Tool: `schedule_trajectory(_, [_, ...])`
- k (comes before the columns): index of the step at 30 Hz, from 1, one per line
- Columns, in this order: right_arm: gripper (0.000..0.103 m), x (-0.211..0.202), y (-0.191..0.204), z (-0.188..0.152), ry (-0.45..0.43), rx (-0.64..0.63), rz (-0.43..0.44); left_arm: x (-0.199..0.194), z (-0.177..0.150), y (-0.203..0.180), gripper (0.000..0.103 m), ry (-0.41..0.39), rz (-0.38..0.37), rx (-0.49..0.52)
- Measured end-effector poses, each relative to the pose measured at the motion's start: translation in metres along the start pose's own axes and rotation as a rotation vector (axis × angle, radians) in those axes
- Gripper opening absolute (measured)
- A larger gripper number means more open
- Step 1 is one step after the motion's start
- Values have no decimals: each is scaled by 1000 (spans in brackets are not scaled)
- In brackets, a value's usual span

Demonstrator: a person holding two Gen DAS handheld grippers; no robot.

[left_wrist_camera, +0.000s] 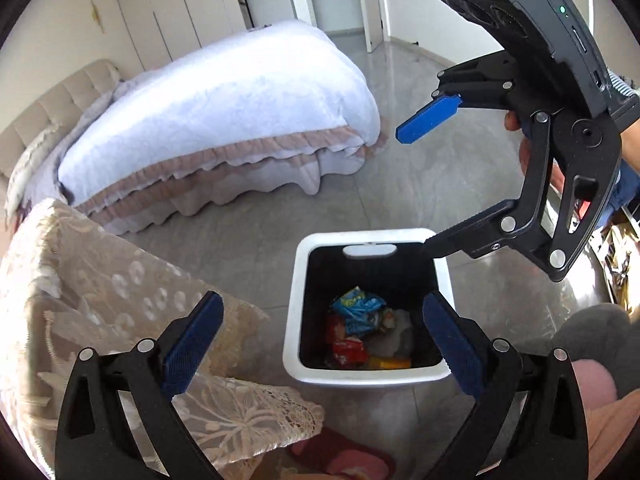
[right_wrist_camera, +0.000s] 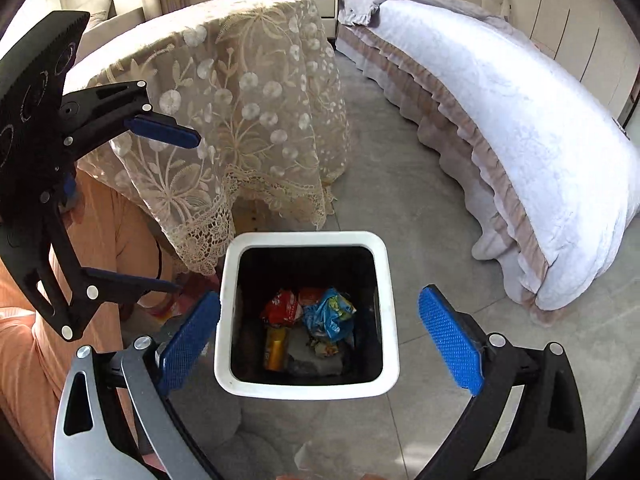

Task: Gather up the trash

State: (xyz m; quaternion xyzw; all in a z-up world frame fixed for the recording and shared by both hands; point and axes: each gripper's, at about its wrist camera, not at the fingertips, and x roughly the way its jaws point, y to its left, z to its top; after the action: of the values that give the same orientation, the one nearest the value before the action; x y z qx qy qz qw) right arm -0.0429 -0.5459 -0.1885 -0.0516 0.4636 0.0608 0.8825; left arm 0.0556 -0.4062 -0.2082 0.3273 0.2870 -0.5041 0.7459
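**White bin with wrappers inside**

White and square, the trash bin [right_wrist_camera: 306, 312] stood on the grey floor [right_wrist_camera: 400, 208], just beside the table with the lace cloth [right_wrist_camera: 240, 92]. Crumpled wrappers [right_wrist_camera: 316, 316], red, blue and yellow, lay at its bottom. Both claws hung above the open top, likely so trash would fall straight in. The left gripper [left_wrist_camera: 322, 344] was wide open and held nothing. The right gripper [right_wrist_camera: 320, 344] was wide open and empty too. A bed [right_wrist_camera: 520, 120] stood well apart.
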Motion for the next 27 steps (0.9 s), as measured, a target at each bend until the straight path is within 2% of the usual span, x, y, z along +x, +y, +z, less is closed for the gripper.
schedule_trajectory(5, [99, -40, 36, 33, -172, -56, -35, -58, -4, 8, 98, -91, 108, -21])
schedule_trajectory(11, [99, -61, 96, 70, -336, -129, 9, -128, -33, 39, 98, -171, 256, -172])
schedule_trajectory(14, [99, -60, 123, 87, -369, -144, 29, -158, -52, 51, 98, -175, 359, -206])
schedule_trajectory(17, [99, -57, 146, 102, -376, -140, 75, -188, -69, 61, 98, -205, 420, -250])
schedule_trajectory(21, [99, -58, 185, 121, -407, -124, 35, -220, -90, 75, 98, -217, 521, -321])
schedule_trajectory(27, [99, -67, 239, 147, -496, -29, -33, -260, -132, 103, 98, -184, 720, -511])
